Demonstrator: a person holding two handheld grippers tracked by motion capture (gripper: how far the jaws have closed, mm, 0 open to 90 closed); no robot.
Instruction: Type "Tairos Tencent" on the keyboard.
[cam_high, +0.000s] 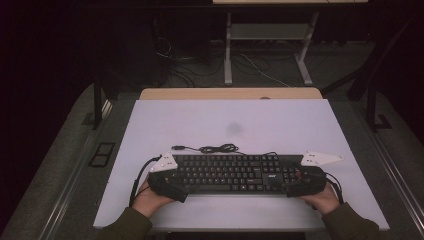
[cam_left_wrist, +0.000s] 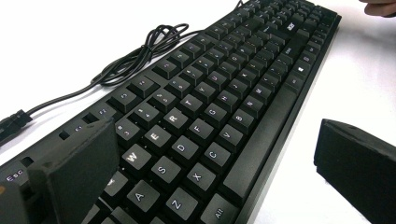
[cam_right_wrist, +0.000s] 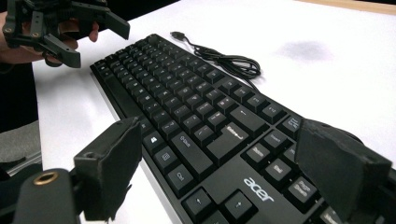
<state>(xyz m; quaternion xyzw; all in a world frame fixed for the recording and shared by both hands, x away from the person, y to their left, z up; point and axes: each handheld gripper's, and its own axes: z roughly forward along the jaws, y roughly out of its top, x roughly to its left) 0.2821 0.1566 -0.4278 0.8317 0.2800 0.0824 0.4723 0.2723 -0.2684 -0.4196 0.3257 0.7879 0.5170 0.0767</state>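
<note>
A black Acer keyboard (cam_high: 230, 172) lies near the front edge of the white table (cam_high: 225, 117), with its loosely coiled cable (cam_high: 215, 148) behind it. My left gripper (cam_high: 175, 184) is at the keyboard's left end and my right gripper (cam_high: 300, 182) is at its right end. In the left gripper view the keyboard (cam_left_wrist: 210, 93) runs between the jaws of the open left gripper (cam_left_wrist: 210, 140). One jaw stands over the top key row and the other is off the front edge. The right gripper (cam_right_wrist: 222, 135) is open and straddles the keyboard (cam_right_wrist: 187, 102) the same way. The left gripper (cam_right_wrist: 95, 42) appears open at the far end.
The cable's USB plug (cam_right_wrist: 176, 34) lies loose on the table behind the keyboard. A grey smudge (cam_high: 234, 129) marks the table's middle. A wooden strip (cam_high: 230, 93) edges the table's far side. Beyond it stand a desk frame (cam_high: 227, 50) and floor cables.
</note>
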